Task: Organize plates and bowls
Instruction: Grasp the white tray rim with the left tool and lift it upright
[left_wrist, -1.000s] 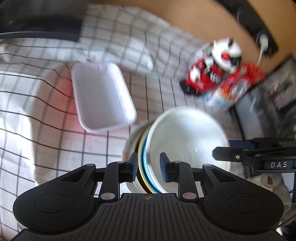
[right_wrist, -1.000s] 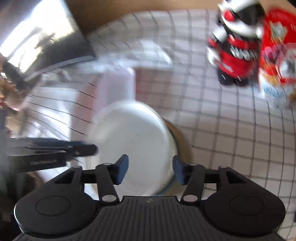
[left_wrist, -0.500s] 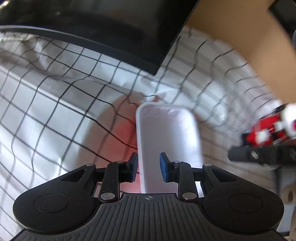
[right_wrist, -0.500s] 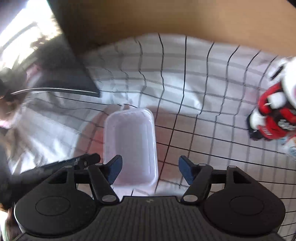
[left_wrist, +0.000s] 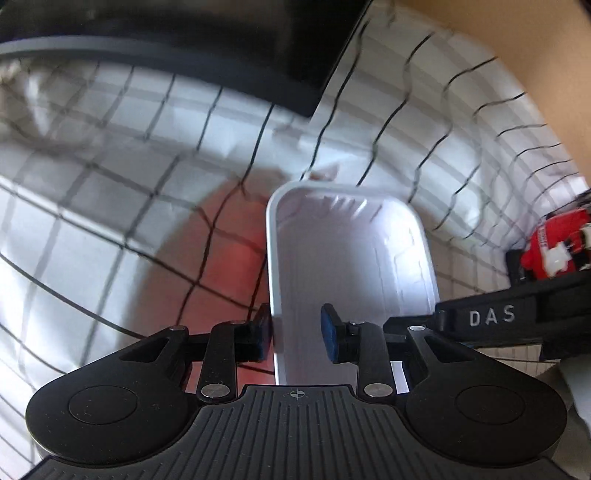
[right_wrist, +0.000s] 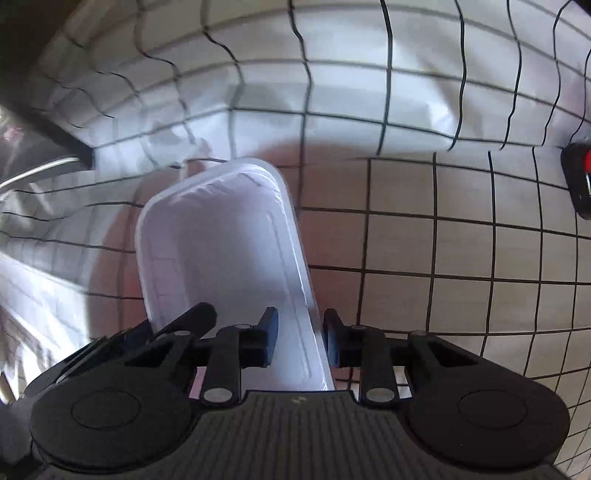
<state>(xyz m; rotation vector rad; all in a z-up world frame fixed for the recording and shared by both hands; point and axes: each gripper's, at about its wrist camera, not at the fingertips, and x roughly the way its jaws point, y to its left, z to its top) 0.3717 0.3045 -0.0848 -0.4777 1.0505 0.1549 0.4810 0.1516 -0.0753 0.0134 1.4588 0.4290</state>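
My left gripper (left_wrist: 295, 334) straddles the left rim of the white tray (left_wrist: 351, 266), jaws parted. My right gripper (right_wrist: 300, 338) straddles its right rim, parted. Tray lies on the checked cloth (right_wrist: 461, 251).

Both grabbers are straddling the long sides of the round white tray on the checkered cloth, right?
Not quite. The tray is rectangular with rounded corners, not round; both wrist views show that. The rest holds: it is white, it lies on the checkered cloth, the left gripper has its jaws either side of one long rim, and the right gripper straddles the other.
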